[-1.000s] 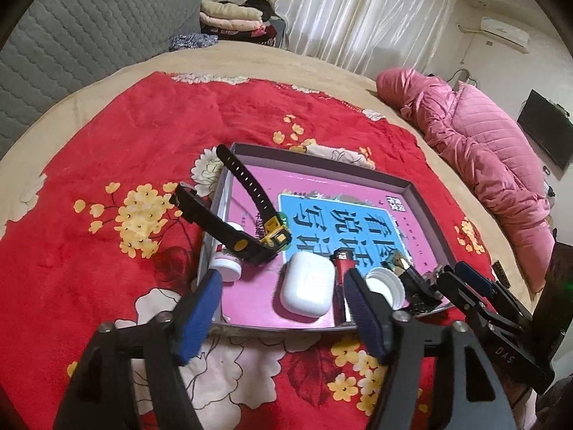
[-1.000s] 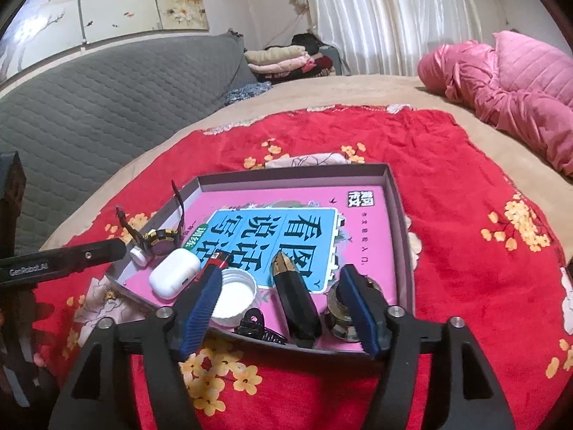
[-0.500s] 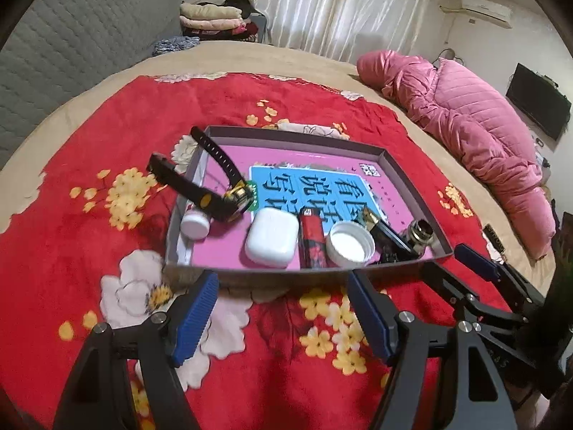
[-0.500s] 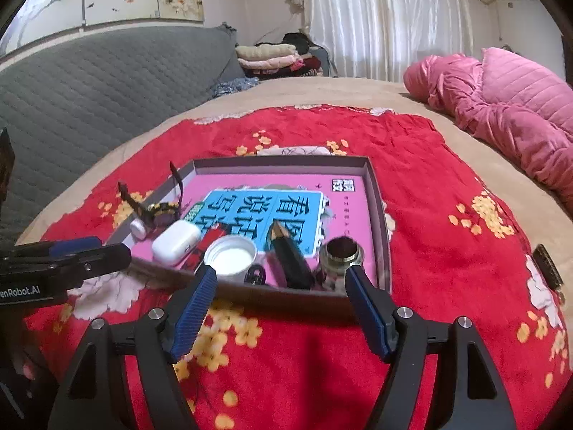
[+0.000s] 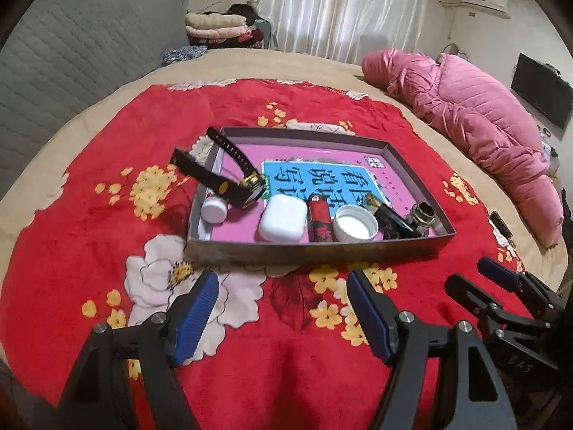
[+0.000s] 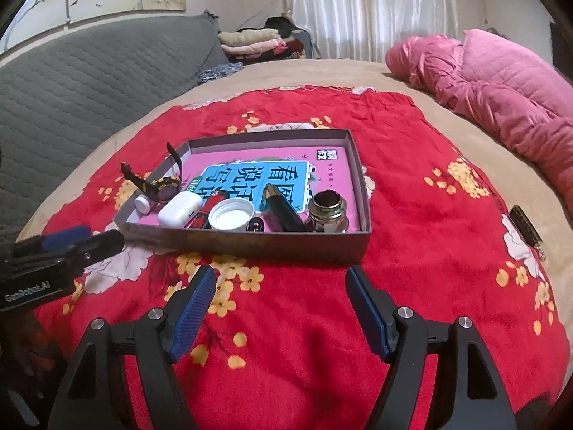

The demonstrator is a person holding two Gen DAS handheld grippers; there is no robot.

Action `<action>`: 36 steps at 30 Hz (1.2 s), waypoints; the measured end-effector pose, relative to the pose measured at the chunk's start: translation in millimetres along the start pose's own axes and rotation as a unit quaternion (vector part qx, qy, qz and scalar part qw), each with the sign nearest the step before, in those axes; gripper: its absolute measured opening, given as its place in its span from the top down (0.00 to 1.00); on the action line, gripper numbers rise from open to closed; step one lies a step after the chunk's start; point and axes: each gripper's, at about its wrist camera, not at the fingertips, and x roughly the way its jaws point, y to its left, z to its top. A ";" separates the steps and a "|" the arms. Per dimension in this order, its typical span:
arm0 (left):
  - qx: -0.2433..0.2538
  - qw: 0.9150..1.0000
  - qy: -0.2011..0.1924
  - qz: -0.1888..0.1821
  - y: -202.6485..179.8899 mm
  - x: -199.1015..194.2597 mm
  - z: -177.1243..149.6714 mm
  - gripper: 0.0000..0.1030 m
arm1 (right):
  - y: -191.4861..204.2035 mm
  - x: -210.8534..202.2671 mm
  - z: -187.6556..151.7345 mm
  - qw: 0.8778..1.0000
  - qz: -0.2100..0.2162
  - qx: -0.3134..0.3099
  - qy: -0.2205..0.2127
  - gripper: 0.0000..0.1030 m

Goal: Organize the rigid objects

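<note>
Both grippers have drawn back from the shallow grey cardboard tray with the pink printed floor [image 5: 422, 175], which a second ago reached down between their fingers and now sits whole at mid-frame on the red flowered blanket [image 5: 107, 251]. The left gripper [image 5: 283, 313] and the right gripper [image 6: 281, 306] hang over bare blanket, jaws spread wide, holding nothing. The black wristwatch [image 5: 232, 186], white earbud case [image 5: 283, 216], red lighter [image 5: 319, 220] and white screw cap [image 5: 354, 222] lie unmoved in the tray.
</note>
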 end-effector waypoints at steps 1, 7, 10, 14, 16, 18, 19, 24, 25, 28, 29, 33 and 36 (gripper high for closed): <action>-0.003 1.000 0.002 -0.002 1.3 -0.4 -1.4 0.29 | 0.5 -1.1 -0.8 1.000 0.001 0.000 0.003 0.26; 0.009 1.000 0.009 0.008 -3.1 -2.4 -10.5 0.29 | 7.3 -4.2 -7.1 1.000 0.005 -0.001 0.019 0.26; 0.013 1.000 0.015 0.011 -5.1 -2.1 -13.7 0.29 | 11.4 -5.4 -8.3 1.000 0.006 -0.007 0.022 0.26; 0.005 0.999 0.030 0.020 -3.8 2.4 -16.0 0.29 | 15.5 -4.2 -9.2 1.000 0.005 -0.017 0.024 0.26; 0.003 0.999 0.037 0.024 -2.7 5.6 -17.4 0.29 | 15.9 -3.1 -9.9 0.999 0.004 -0.020 0.026 0.26; 0.006 0.999 0.039 0.025 -3.4 7.2 -19.0 0.29 | 15.2 -2.2 -10.4 0.999 0.004 -0.019 0.027 0.26; 0.007 0.999 0.039 0.025 -4.1 7.5 -19.2 0.29 | 14.9 -1.5 -10.4 0.999 0.004 -0.019 0.028 0.26; 0.009 0.999 0.040 0.021 -5.5 9.2 -21.7 0.29 | 14.5 1.0 -10.7 0.999 0.004 -0.015 0.029 0.26; 0.009 0.999 0.040 0.021 -5.5 9.6 -22.2 0.29 | 14.6 1.7 -11.1 0.999 0.005 -0.015 0.029 0.26; 0.012 0.999 0.040 0.027 -6.3 11.1 -22.4 0.29 | 15.9 4.6 -12.4 0.999 0.008 -0.016 0.029 0.26; 0.013 0.999 0.039 0.030 -6.4 11.7 -22.7 0.29 | 16.5 5.6 -12.4 0.999 0.008 -0.017 0.029 0.26; 0.010 0.999 0.038 0.030 -5.5 13.1 -23.2 0.29 | 20.5 11.9 -14.7 0.999 0.010 -0.023 0.021 0.26; 0.013 0.999 0.034 0.032 -6.0 13.7 -23.4 0.29 | 22.5 15.2 -16.4 1.000 0.009 -0.023 0.014 0.26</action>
